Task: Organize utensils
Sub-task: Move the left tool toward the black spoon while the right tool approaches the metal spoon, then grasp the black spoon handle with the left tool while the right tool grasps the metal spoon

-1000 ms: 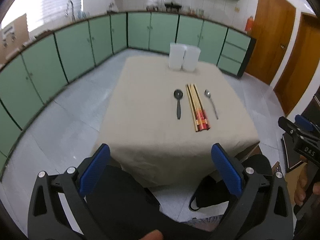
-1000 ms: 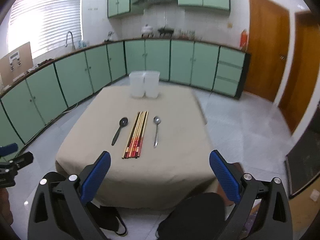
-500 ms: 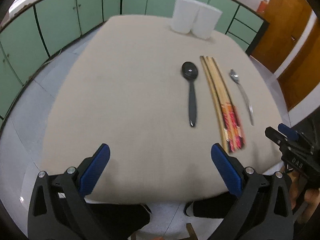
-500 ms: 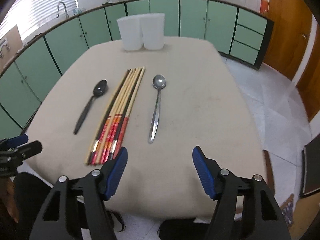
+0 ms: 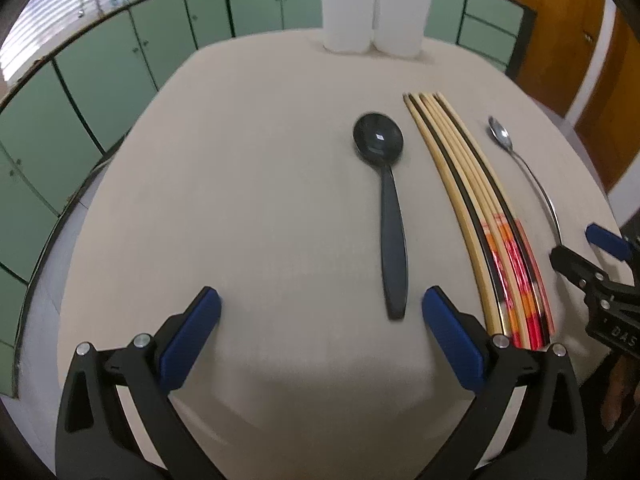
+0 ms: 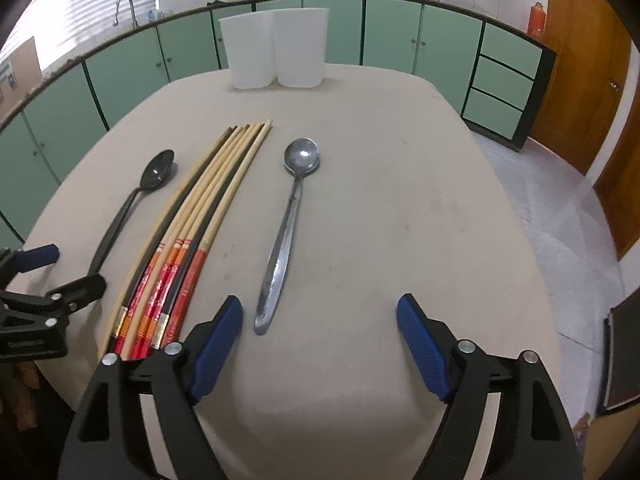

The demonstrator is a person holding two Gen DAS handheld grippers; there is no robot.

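Note:
A black plastic spoon [image 5: 390,208] [image 6: 132,204], a bundle of several chopsticks [image 5: 480,216] [image 6: 192,232] and a metal spoon [image 5: 524,168] [image 6: 288,224] lie side by side on the beige tablecloth [image 5: 248,184]. Two white containers [image 5: 376,18] [image 6: 276,48] stand at the table's far edge. My left gripper [image 5: 320,320] is open and empty, low over the near table edge, left of the black spoon's handle end. My right gripper [image 6: 320,328] is open and empty, just right of the metal spoon's handle end.
Green cabinets [image 6: 120,76] line the room behind the table. Wooden doors [image 6: 592,80] stand at the right. Grey tiled floor [image 6: 560,208] surrounds the table. Each gripper shows at the edge of the other's view: the right one [image 5: 600,280], the left one [image 6: 36,280].
Both grippers have moved forward and down from beyond the table edge to low over its near part. The utensils have not moved. The right gripper's jaws narrowed slightly but stay open.

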